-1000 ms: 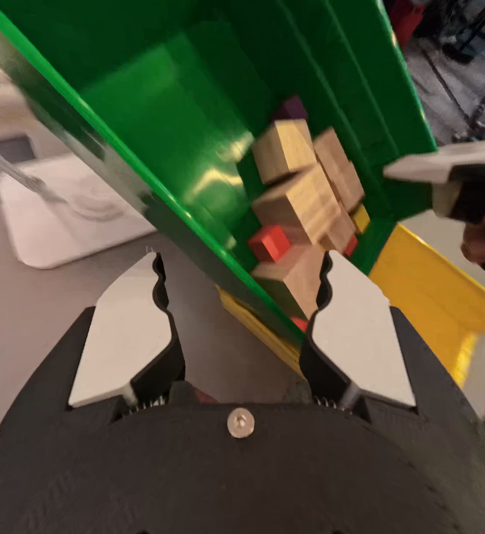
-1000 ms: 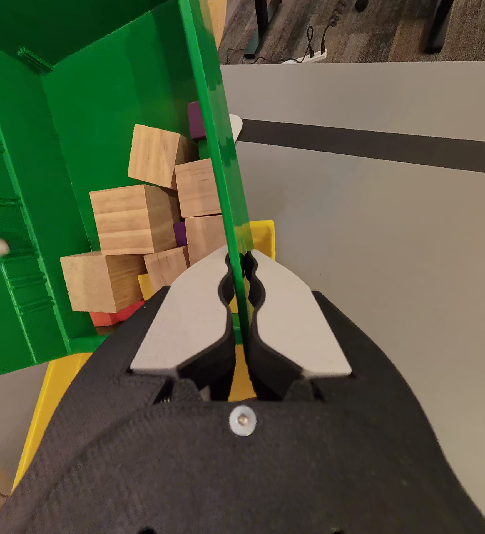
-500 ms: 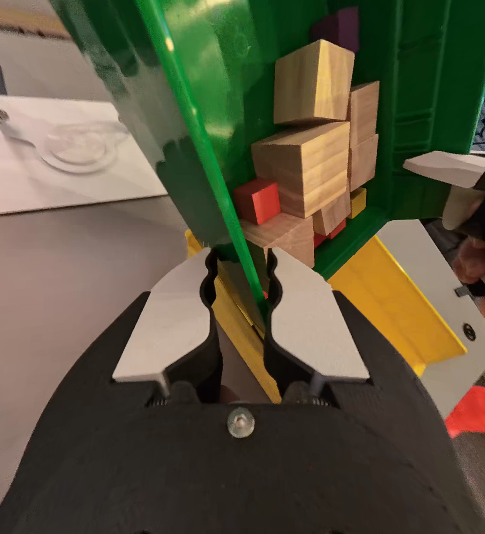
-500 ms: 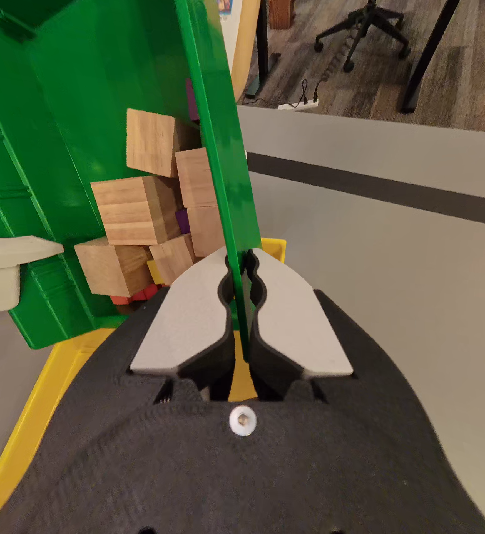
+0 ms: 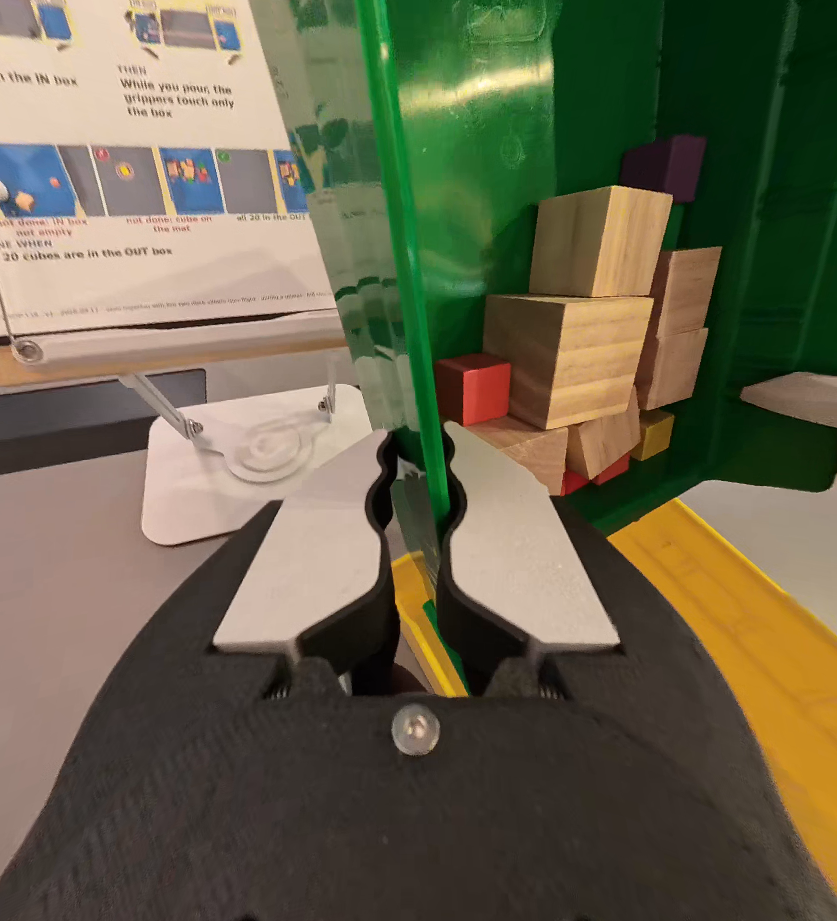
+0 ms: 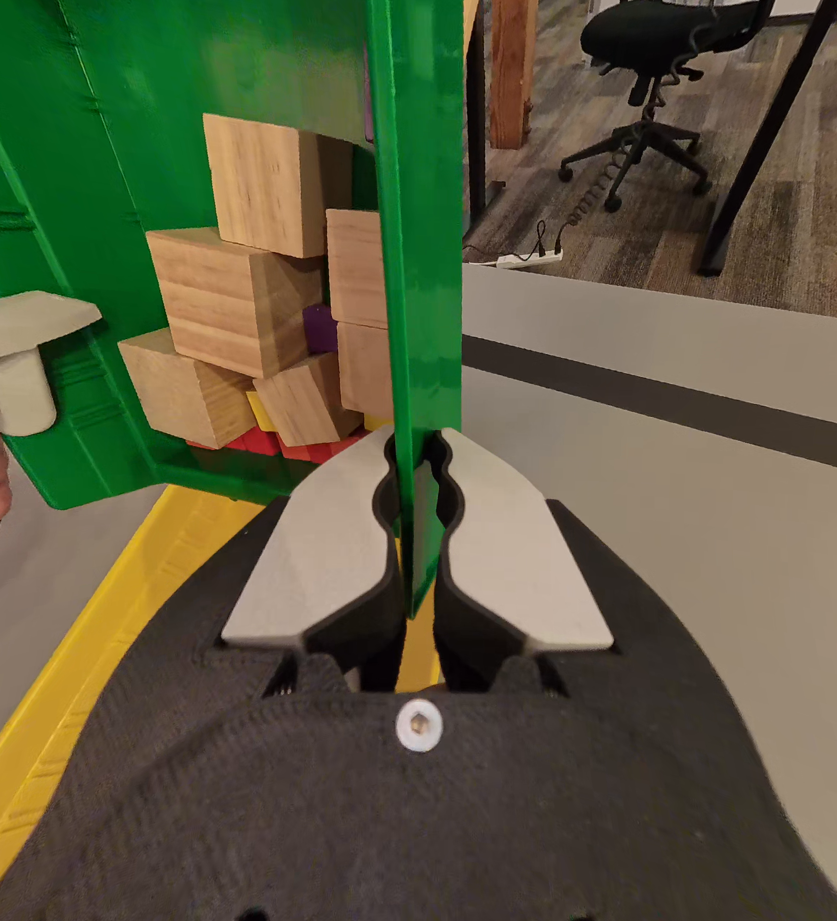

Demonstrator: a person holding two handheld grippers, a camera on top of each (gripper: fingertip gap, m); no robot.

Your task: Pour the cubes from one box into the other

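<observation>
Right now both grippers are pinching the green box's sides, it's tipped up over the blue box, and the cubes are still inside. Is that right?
Nearly. The box underneath is yellow, not blue: the yellow box shows in both wrist views. The rest holds: the left gripper and right gripper pinch the tipped green box, cubes inside.

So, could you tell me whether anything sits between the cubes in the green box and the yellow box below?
The green box's own end wall holds the wooden cubes back; they rest piled against it. Beneath it, the yellow box shows nothing blocking.
</observation>
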